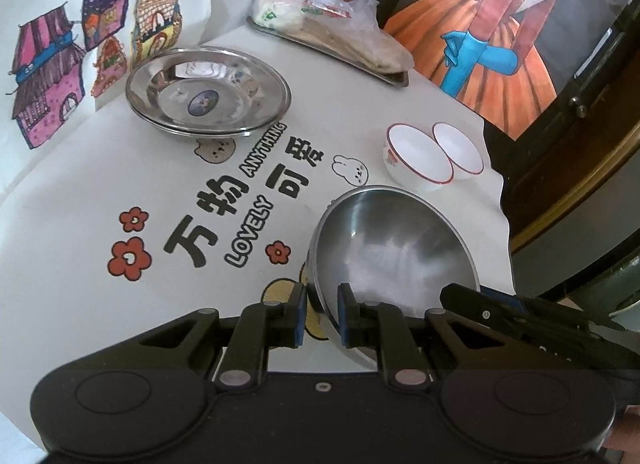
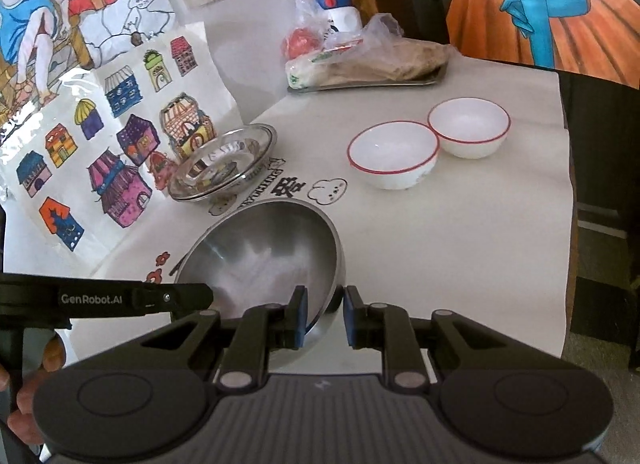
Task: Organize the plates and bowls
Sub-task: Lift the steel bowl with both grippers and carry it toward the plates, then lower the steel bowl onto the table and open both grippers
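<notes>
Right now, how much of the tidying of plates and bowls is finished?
Done: the steel plates look stacked. In hand: the left gripper and right gripper both pinch the rim of the steel bowl. Left: the two white bowls sit side by side, unstacked.

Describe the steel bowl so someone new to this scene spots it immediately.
On the white printed tablecloth, look at the near edge, nearer than the two red-rimmed white bowls. The steel bowl is deep, brushed and tilted, unlike the shallow shiny plates near the house drawings.
</notes>
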Available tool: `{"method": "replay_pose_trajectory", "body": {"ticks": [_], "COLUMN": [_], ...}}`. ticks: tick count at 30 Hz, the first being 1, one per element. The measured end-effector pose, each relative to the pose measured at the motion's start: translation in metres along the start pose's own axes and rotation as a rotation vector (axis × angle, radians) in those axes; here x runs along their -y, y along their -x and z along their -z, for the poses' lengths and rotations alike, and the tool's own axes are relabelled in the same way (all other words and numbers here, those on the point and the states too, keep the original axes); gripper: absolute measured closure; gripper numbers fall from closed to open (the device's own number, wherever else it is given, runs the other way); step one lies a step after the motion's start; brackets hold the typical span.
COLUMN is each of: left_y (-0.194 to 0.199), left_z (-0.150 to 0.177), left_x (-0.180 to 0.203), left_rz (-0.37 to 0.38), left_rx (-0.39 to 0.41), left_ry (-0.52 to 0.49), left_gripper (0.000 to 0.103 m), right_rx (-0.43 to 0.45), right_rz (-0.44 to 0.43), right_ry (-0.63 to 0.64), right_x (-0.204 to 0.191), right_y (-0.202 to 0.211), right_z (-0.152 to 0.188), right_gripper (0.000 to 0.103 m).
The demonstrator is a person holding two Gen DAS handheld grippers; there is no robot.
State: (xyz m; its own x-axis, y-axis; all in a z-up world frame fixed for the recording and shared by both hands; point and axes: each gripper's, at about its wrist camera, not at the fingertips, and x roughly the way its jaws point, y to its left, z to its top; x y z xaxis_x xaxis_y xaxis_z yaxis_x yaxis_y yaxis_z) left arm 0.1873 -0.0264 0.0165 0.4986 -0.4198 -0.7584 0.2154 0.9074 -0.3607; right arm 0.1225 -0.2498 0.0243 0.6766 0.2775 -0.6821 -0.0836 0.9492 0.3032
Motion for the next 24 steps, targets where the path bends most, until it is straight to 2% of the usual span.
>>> {"method": "replay_pose_trajectory", "body": {"ticks": [9, 15, 17, 18, 23, 24], "left_y": [-0.008, -0.009, -0.009, -0.008, 0.005, 0.008], "left_z": [-0.001, -0.002, -0.002, -0.002, -0.003, -0.004], "left_x": [0.006, 0.005, 0.004, 0.004, -0.005, -0.007], "left_rz": [0.001, 0.016, 0.007, 0.002, -0.021, -0.027], "left_rx": [0.001, 0.003, 0.007, 0.012, 0.068, 0.083], "left_ry": [-0.016, -0.028, -0.04, -0.045, -0.052, -0.055], "left_gripper": [0.085, 0.082, 0.073, 0.072, 0.051, 0.05], "right_rx": [0.0, 0.022, 0.039, 0.048, 0.097, 0.109], "right_rz": [-0.009, -0.031, -0.019, -0.016, 0.016, 0.023], "right_ry": [-0.016, 0.001, 0.01, 0.012, 0.024, 0.026], "right_x": [0.009, 0.011, 0.011, 0.012, 0.017, 0.018], "right_y": [-0.004, -0.004, -0.001, 0.0, 0.01, 0.012], "right_z": [0.002, 0.004, 0.003, 0.003, 0.001, 0.0], "right_gripper": [0.078, 0.065, 0.053, 0.05, 0.034, 0.032]}}
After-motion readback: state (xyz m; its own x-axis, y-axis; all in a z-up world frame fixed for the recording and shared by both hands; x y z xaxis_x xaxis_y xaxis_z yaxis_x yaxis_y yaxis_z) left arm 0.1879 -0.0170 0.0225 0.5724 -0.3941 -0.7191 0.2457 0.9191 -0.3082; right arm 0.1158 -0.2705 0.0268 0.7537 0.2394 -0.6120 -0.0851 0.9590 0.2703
